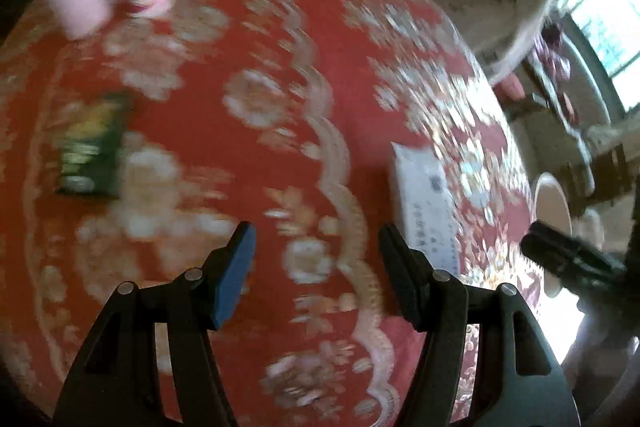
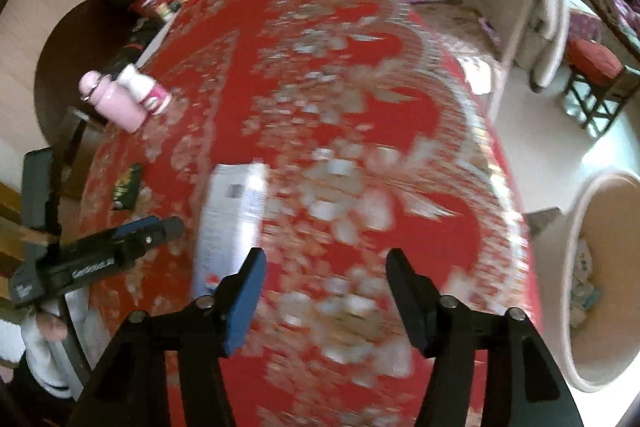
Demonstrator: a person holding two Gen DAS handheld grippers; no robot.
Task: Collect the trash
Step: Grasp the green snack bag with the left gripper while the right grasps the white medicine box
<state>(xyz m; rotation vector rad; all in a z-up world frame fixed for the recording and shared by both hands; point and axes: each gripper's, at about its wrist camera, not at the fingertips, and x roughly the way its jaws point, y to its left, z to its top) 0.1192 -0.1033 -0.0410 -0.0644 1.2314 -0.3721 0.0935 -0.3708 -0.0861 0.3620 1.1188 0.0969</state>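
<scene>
2 hand-held grippers hang above the red floral-patterned tablecloth [image 2: 360, 75], both with their fingers spread wide and nothing between them; the left gripper [image 1: 316, 251] is tilted down over the cloth's middle, its blue-padded fingers [image 1: 236, 275] framing bare fabric; the right gripper [image 2: 324, 279] points along the table's length from the near end, likewise gaping over the cloth.

In the right wrist view the left gripper shows from the side at the table's left edge, reaching in roughly level over the cloth; in the left wrist view the right gripper appears as a dark shape at the right rim, over the table's edge.

The flat white printed paper packet [image 2: 234, 219] lies on the cloth near the front, just ahead of the right gripper's left finger and beside the left gripper's right finger [image 1: 404, 287]; its long axis runs away from the grippers, roughly along the table's length, the end with a dark square code farther off. The small dark green wrapper [image 1: 94, 147] lies flat near the table's left side, well apart from the packet, long axis also pointing away.

A pink bottle [image 2: 110, 101] and a white-and-pink bottle [image 2: 146, 89] stand touching at the left edge; a round cream bin [image 2: 600, 279] sits on the floor to the right with crumpled scraps inside; both views are blurred.
</scene>
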